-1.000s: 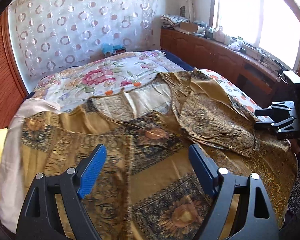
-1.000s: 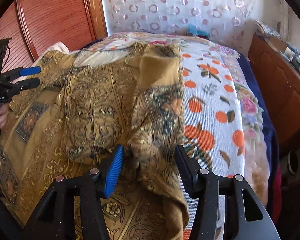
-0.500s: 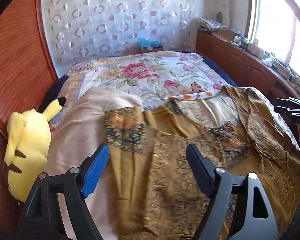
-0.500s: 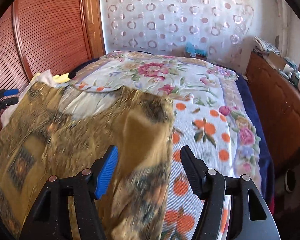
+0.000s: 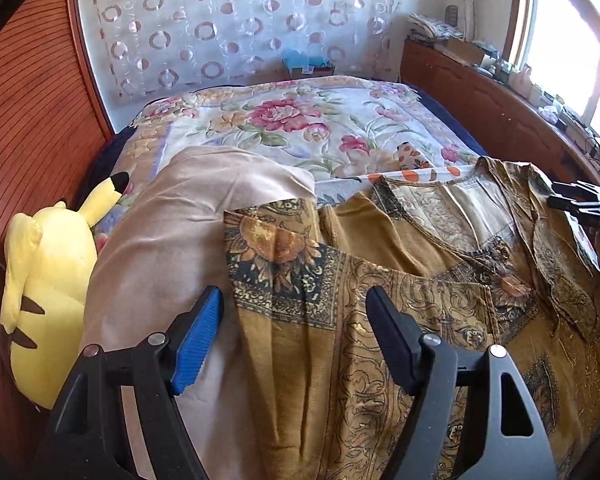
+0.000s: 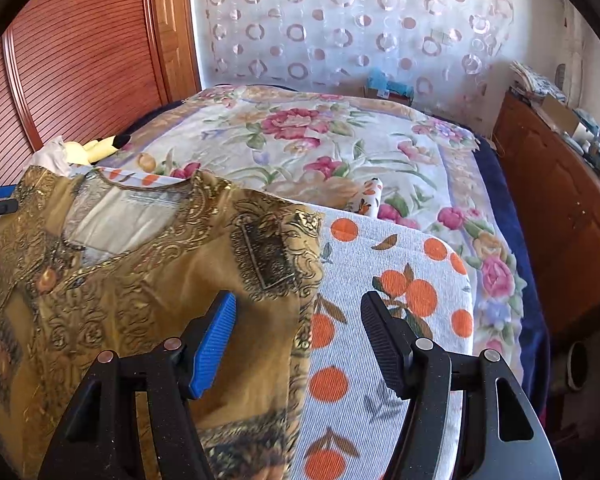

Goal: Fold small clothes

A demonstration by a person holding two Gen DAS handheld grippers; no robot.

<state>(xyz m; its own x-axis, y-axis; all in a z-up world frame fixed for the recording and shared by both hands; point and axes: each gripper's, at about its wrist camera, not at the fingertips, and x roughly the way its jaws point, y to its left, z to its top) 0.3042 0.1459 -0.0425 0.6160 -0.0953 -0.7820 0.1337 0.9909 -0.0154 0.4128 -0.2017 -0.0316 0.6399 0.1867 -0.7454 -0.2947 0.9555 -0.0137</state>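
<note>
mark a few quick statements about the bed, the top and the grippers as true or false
1. The mustard patterned top lies spread on the bed. True.
2. The right gripper is clamped on the top. False: its jaws stand apart, pads off the cloth.
3. A yellow plush toy sits by the left edge of the bed. True.
4. The cloth with orange fruit print lies over the top. False: the top lies on it.
5. The left gripper holds a towel. False: nothing is held; its jaws are closing.

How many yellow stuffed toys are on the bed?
1: a yellow plush toy with black-tipped ears lies at the bed's left edge by the wooden wall. More could hide under the cloths.
</note>
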